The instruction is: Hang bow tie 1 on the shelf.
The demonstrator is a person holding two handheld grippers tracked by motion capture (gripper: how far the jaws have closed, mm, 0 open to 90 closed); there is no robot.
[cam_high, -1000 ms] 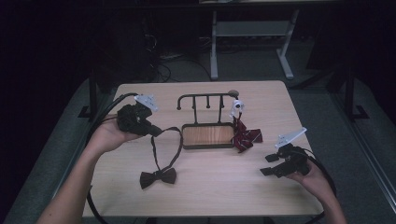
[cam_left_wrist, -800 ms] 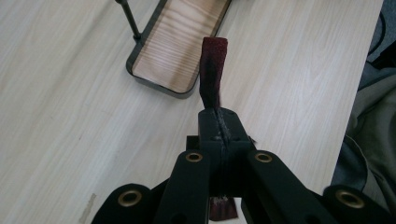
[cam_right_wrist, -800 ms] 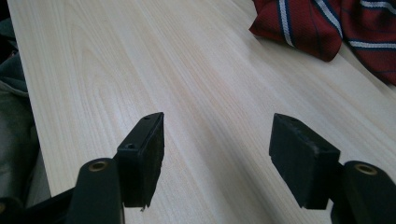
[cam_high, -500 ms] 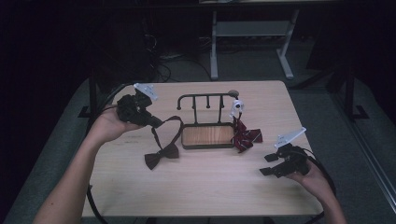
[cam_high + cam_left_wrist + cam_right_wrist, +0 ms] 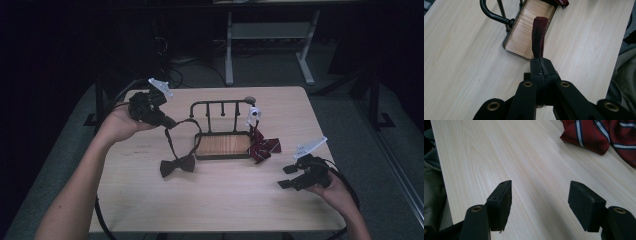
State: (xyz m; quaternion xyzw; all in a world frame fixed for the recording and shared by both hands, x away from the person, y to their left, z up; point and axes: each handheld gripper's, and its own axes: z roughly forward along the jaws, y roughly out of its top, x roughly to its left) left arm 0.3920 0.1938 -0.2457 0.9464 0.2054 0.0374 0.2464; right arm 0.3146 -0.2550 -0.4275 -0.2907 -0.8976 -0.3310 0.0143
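- My left gripper (image 5: 170, 123) was clamped on the strap (image 5: 539, 37) of the bow tie (image 5: 177, 165), held up above the table's (image 5: 150, 200) far left part.
- From the pinched end the strap looped toward the rack (image 5: 220, 107) and back down; the bow itself lay on the table nearer me, below and slightly right of that gripper, just left of the wooden tray (image 5: 223, 145).
- In the left gripper view the strap stuck out straight ahead of the closed jaws, over the tray's edge.
- A red striped tie (image 5: 264, 148) lay against the tray's right end, under a white clip (image 5: 254, 114) on the rack.
- My right gripper (image 5: 286, 176) sat near the table's right edge, jaws apart and holding nothing, with the striped tie ahead of it and well apart from the bow tie.
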